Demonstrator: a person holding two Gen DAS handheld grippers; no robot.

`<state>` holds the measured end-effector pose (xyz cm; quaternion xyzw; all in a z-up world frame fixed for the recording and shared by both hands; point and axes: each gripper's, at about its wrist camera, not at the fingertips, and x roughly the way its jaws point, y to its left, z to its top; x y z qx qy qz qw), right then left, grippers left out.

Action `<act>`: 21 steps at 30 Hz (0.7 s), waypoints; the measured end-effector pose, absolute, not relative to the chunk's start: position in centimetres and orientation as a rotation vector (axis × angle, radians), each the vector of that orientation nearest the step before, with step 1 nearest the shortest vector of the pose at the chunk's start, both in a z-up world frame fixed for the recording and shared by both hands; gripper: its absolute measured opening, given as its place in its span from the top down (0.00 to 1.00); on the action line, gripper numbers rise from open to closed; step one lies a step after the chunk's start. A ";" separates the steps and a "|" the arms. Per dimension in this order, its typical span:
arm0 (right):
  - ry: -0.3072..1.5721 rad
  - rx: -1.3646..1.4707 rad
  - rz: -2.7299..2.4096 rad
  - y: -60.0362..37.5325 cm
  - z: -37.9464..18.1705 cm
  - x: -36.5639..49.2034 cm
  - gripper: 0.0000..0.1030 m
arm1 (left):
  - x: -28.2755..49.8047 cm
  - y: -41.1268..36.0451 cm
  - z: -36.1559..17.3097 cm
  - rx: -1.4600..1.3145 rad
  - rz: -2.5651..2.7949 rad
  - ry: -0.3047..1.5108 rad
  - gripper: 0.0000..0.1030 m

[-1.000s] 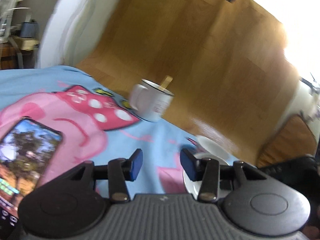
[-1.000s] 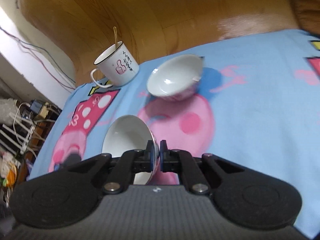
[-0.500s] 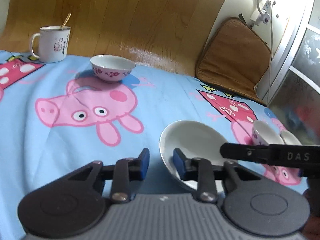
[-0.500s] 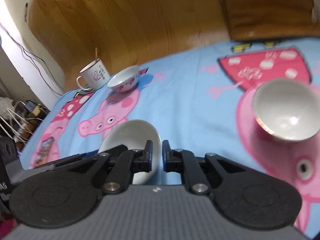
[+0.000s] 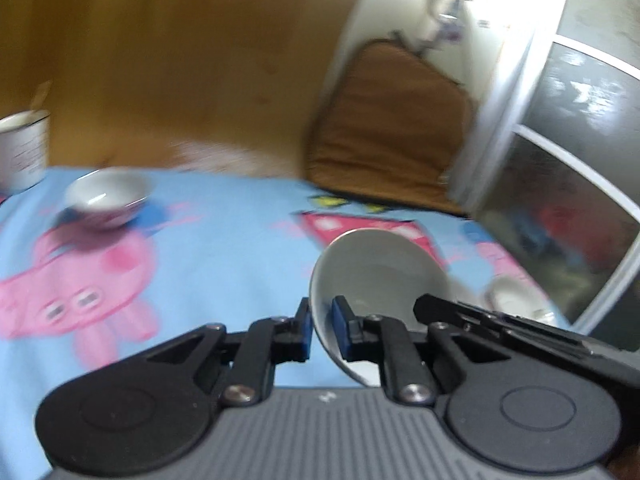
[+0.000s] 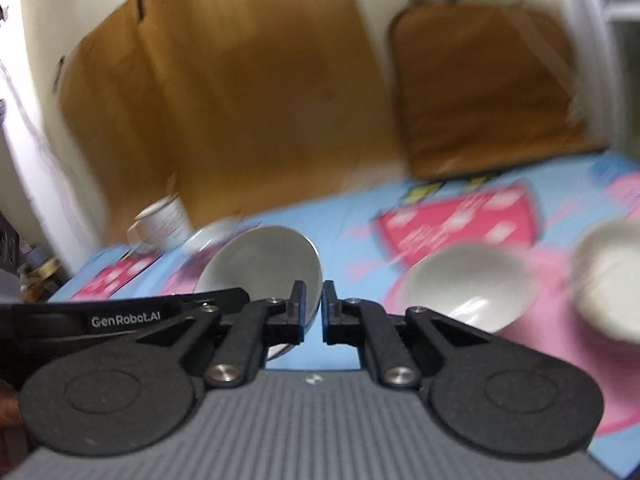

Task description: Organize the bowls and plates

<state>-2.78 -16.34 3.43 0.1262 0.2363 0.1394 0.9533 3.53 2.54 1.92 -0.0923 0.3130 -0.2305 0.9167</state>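
Note:
A plain white bowl [image 5: 380,264] hangs tilted over the blue cartoon cloth [image 5: 224,248], held by both grippers. My left gripper [image 5: 322,312] has the bowl's left rim between its blue pads, and its jaws are closing onto it. In the right wrist view the same bowl [image 6: 260,264] shows, and my right gripper [image 6: 314,300] is closing on its right rim. The left gripper's black casing [image 6: 120,316] lies just left of it. A second white bowl [image 6: 464,292] and a third [image 6: 608,272] rest on the cloth to the right. Both views are blurred.
A patterned bowl [image 5: 106,196] and a white mug [image 5: 24,152] with a stick in it stand at the cloth's far left. A wooden board [image 5: 180,72] and a brown cushion [image 5: 392,132] lean behind. A glass door [image 5: 560,200] is on the right.
The left jaws went from wide apart to pinching the white bowl's rim. Both views swung right, and the bowl has risen and tilted between the two grippers.

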 end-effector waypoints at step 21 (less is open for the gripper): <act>0.391 0.234 -0.005 -23.0 0.8 -2.5 0.59 | 7.6 -6.5 0.2 -0.119 -0.570 0.708 0.70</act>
